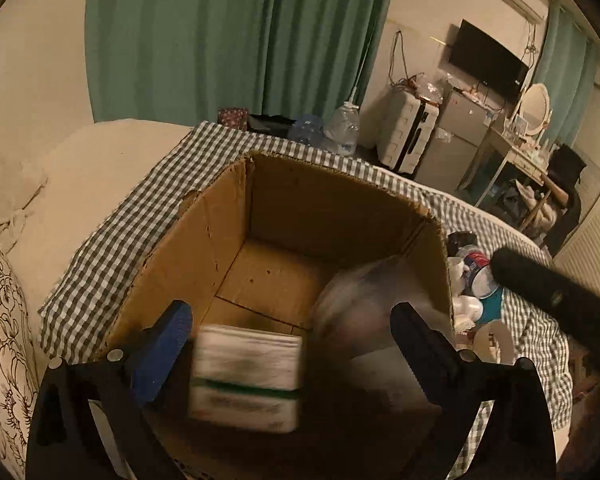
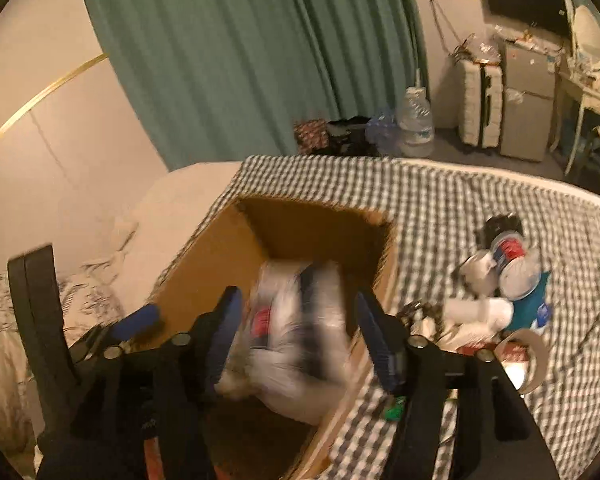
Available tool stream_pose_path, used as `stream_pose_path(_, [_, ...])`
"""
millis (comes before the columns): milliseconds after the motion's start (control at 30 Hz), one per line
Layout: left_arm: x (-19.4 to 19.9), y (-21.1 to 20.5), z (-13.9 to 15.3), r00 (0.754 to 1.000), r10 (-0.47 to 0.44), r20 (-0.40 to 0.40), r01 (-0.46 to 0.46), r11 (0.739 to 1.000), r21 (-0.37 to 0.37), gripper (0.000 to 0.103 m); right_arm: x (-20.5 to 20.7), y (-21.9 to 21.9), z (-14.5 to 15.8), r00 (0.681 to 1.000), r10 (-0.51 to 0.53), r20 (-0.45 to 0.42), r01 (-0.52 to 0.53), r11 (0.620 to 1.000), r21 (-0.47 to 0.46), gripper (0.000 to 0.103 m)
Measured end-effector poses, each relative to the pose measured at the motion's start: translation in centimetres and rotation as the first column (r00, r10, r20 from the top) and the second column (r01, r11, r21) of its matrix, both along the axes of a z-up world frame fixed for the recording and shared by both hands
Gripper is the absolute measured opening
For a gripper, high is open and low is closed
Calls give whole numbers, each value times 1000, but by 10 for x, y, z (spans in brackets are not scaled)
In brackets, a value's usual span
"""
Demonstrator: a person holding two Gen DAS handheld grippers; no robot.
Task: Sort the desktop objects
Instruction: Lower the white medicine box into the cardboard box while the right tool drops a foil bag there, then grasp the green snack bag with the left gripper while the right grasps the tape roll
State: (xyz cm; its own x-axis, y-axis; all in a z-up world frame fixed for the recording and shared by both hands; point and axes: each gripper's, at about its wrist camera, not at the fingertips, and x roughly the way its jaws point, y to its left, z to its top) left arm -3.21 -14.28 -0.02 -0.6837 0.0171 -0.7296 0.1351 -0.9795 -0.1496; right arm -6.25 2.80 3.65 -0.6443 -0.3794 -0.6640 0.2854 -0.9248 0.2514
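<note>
An open cardboard box (image 1: 220, 240) stands on the checked cloth (image 1: 112, 240). My left gripper (image 1: 294, 340) hovers over its near side, jaws wide apart. A white and green tissue pack (image 1: 248, 376), blurred, lies between the blue pads without touching them. In the right wrist view my right gripper (image 2: 300, 336) is over the same box (image 2: 220, 256). A blurred white plastic packet with red and blue print (image 2: 296, 332) sits between its parted fingers, loose in the box mouth. The same packet shows as a pale smear (image 1: 356, 304) in the left wrist view.
A heap of small items, cups, a lidded tub and a tape roll (image 2: 500, 280), lies on the cloth right of the box. Pillows (image 1: 4, 320) are at the left. Beyond the bed stand water jugs (image 2: 414, 124), a suitcase (image 2: 480, 108) and a small fridge (image 2: 528, 100).
</note>
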Motion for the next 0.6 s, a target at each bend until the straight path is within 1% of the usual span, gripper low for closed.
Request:
stream_pose_path(67, [2, 3, 8, 1000, -9, -15, 9, 1000, -2, 102, 8, 12, 10, 1000, -21, -16, 21, 1000, 2, 60])
stream_pose_path(100, [4, 11, 13, 999, -29, -32, 28, 1000, -7, 102, 11, 18, 15, 999, -32, -22, 32, 999, 3, 60])
stream_pose_path(167, [14, 39, 25, 991, -116, -66, 115, 993, -24, 102, 17, 41, 23, 997, -64, -32, 64, 998, 7, 60])
stream_pose_path(200, [19, 53, 30, 985, -156, -79, 154, 988, -32, 102, 21, 59, 26, 995, -86, -41, 87, 996, 14, 60])
stream_pose_path(233, [26, 72, 35, 972, -212, -97, 210, 977, -36, 103, 27, 71, 31, 993, -106, -49, 107, 994, 23, 61])
stream_pose_path(300, [37, 107, 39, 943, -311, -119, 312, 950, -11, 103, 36, 107, 33, 984, -162, -76, 166, 985, 53, 67])
stream_pose_path(367, [42, 145, 32, 921, -381, -83, 382, 924, 0, 103, 43, 136, 31, 971, -220, -94, 228, 970, 85, 78])
stream_pose_path(433, [42, 180, 13, 898, -438, -35, 439, 898, 11, 103, 51, 167, 23, 943, -318, -101, 329, 935, 132, 79])
stream_pose_path(467, [36, 188, 6, 899, -439, -13, 439, 899, 10, 103, 54, 178, 18, 933, -345, -103, 357, 924, 139, 79])
stream_pose_path(533, [30, 204, -18, 904, -425, 40, 424, 905, 21, 103, 58, 197, 0, 927, -369, -71, 375, 918, 130, 79])
stream_pose_path(567, [27, 210, -29, 910, -412, 56, 411, 911, 23, 103, 56, 204, -8, 925, -378, -38, 380, 918, 115, 79])
stream_pose_path(600, [24, 215, -40, 913, -403, 64, 402, 915, 23, 103, 52, 212, -21, 922, -386, 17, 383, 919, 89, 79])
